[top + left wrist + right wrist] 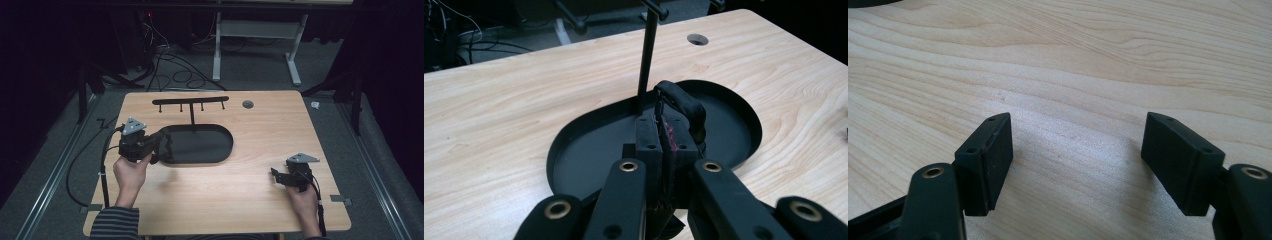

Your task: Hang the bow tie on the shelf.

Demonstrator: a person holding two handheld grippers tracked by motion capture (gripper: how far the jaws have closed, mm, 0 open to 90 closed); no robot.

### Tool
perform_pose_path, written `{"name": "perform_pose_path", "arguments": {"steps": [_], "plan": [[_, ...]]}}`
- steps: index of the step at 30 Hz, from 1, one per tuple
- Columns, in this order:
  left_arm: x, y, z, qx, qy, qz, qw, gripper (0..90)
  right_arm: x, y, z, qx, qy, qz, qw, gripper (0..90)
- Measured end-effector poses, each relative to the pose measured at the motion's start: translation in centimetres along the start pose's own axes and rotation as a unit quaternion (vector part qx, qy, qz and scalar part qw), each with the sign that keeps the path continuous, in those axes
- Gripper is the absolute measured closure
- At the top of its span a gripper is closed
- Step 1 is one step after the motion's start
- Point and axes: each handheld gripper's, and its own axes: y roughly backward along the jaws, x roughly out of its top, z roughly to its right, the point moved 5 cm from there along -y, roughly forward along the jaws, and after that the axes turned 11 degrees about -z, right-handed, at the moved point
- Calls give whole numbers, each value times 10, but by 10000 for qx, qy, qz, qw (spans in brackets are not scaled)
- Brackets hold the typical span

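Left gripper (pixel 663 137) jaws clench a black strap (pixel 684 107) over the stand's tray (pixel 574 165); right gripper (pixel 1075 165) gapes.

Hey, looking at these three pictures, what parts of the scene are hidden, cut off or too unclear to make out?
- Black strap in the left gripper: left gripper view, lower part hidden between the shut jaws; what it is cannot be told.
- Same strap: high view, too dark against the black tray.
- Rack: left gripper view, top bar cut off by the upper edge.
- Right gripper: right gripper view, body cut off by the bottom edge.
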Motion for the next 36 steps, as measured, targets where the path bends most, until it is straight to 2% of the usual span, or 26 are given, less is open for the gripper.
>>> {"name": "perform_pose_path", "arguments": {"steps": [15,24,36], "plan": [[23,-2,-13,197,69,29,9998,874,0,0,0,14,-14,4,10000,298],[33,-9,-23,296,234,57,9993,874,0,0,0,18,-3,0,10000,297],[46,-14,-30,535,207,5,9984,874,0,0,0,22,12,-2,10000,297]]}}
